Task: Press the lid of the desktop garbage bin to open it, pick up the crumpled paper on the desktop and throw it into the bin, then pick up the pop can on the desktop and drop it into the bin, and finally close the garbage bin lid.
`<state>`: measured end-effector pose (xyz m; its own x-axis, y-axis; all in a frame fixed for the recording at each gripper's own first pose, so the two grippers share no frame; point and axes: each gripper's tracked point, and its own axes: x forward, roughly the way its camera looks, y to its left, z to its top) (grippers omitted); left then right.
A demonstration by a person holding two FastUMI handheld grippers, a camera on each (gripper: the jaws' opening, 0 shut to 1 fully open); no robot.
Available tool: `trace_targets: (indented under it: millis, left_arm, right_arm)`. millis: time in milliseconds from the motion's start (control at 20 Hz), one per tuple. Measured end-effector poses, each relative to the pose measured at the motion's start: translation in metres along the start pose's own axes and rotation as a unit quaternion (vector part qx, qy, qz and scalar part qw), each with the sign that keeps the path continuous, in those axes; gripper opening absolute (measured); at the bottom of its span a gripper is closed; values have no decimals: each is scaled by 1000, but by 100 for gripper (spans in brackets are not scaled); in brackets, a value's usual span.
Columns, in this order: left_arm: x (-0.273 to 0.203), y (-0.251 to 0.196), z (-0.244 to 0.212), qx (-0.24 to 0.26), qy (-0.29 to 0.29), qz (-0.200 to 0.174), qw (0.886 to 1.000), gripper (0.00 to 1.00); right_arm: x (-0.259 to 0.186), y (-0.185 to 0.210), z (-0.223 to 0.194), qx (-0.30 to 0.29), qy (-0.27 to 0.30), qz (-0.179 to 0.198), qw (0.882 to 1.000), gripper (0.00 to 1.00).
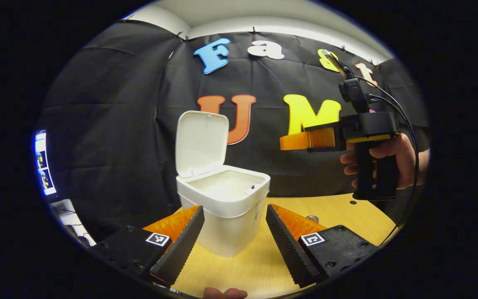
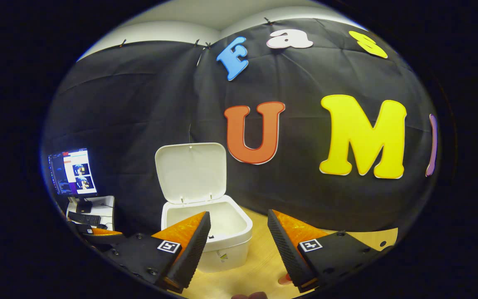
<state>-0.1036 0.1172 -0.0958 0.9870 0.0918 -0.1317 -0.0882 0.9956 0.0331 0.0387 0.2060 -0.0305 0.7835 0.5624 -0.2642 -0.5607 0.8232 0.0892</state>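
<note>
Both sets of tongs stand with their fingers spread apart and nothing between them. Seen in the left gripper view, the left tongs (image 1: 232, 232) hang low over the pale wooden worktop (image 1: 255, 265), their ridged fingers (image 1: 183, 245) flanking the white plastic desktop garbage bin (image 1: 226, 216), which sits just beyond the tips without touching them. A small round metallic object (image 1: 312, 218) lies on the worktop right of the bin, mostly hidden behind the right finger; whether it is the pop can cannot be told. The bin's hinged white lid (image 1: 201, 143) stands upright at the back, leaving the mouth open. Higher and to the right, a hand (image 1: 388, 160) grips the handle of the right tongs (image 1: 293, 142), which hover in the air level with the raised lid and point toward it.

From the right gripper view, the right tongs (image 2: 239, 243) look down on the open bin (image 2: 222, 245) from above. Far left, a lit computer monitor (image 2: 73, 170) stands on a small white side table (image 2: 98, 205).
</note>
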Motion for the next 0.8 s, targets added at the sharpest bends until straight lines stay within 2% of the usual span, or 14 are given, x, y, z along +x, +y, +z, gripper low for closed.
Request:
trace_targets:
  millis: [150, 300, 450, 650, 800]
  left_arm:
    - [9, -34, -7, 9, 7, -38, 999, 98]
    - [20, -69, -26, 1, 25, -74, 997, 99]
    - [32, -105, -47, -2, 44, -108, 993, 99]
    - [45, -143, -65, 7, 57, -131, 990, 99]
    - [58, -171, -85, 0, 74, -145, 987, 99]
  right_arm:
    - [-33, -47, -1, -2, -12, -55, 998, 88]
    - [-72, -76, -8, 11, -16, -72, 997, 89]
    - [-118, -121, -26, 3, -3, -129, 992, 89]
    - [-171, -167, -42, -8, 3, -193, 981, 87]
    - [-200, -190, -58, 10, 19, -214, 977, 89]
